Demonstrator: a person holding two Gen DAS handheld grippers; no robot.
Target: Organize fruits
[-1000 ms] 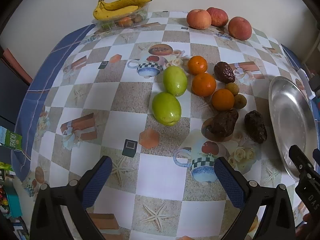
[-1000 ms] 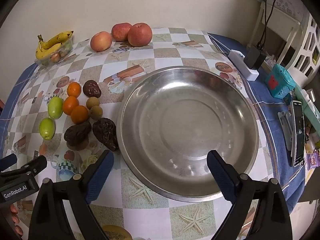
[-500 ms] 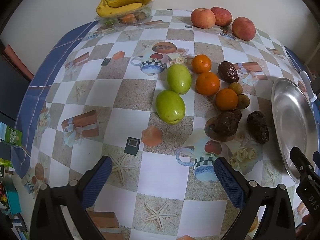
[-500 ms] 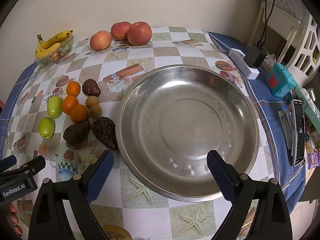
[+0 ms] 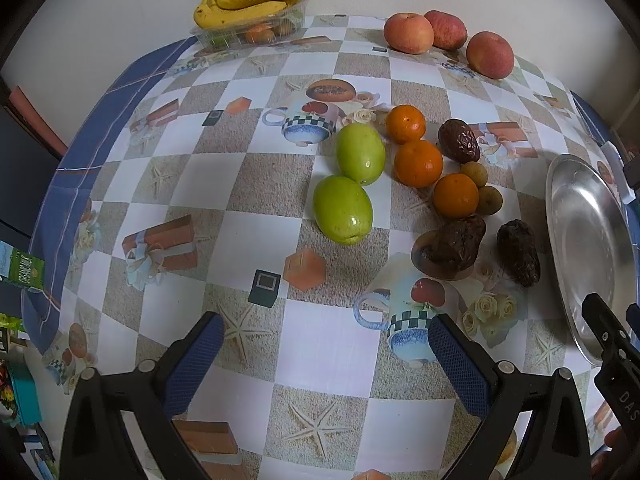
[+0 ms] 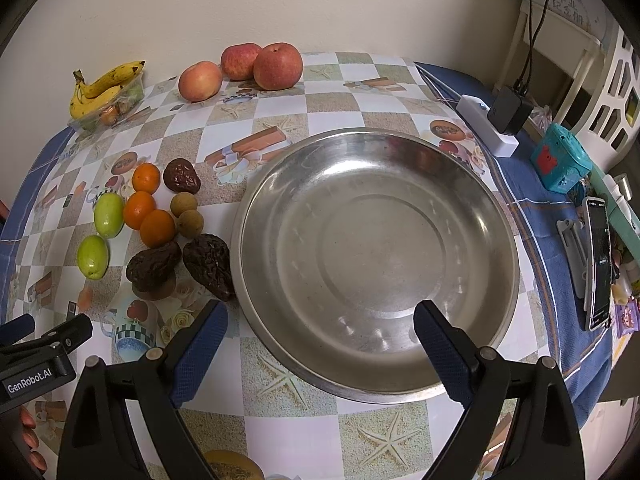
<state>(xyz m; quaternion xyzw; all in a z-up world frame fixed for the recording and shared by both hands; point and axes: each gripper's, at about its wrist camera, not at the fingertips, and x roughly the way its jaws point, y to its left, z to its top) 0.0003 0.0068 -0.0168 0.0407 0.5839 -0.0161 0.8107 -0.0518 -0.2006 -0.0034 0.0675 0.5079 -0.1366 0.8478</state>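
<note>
Two green fruits (image 5: 342,209), three small oranges (image 5: 418,162), dark wrinkled fruits (image 5: 454,245) and two small brown round fruits (image 5: 489,200) lie together on the patterned tablecloth. Three apples (image 5: 408,33) sit at the far edge. An empty steel plate (image 6: 376,256) lies right of the cluster. My left gripper (image 5: 320,344) is open and empty, short of the green fruits. My right gripper (image 6: 320,336) is open and empty over the plate's near rim.
Bananas (image 5: 248,4) rest on a clear tray (image 5: 248,34) at the far left. A white power strip with charger (image 6: 494,120), a teal toy (image 6: 560,162) and a phone (image 6: 598,256) lie at the table's right edge.
The left wrist view has shifted a little forward and down, so the fruit cluster sits lower and closer. The right gripper has barely moved. Both stay open.
</note>
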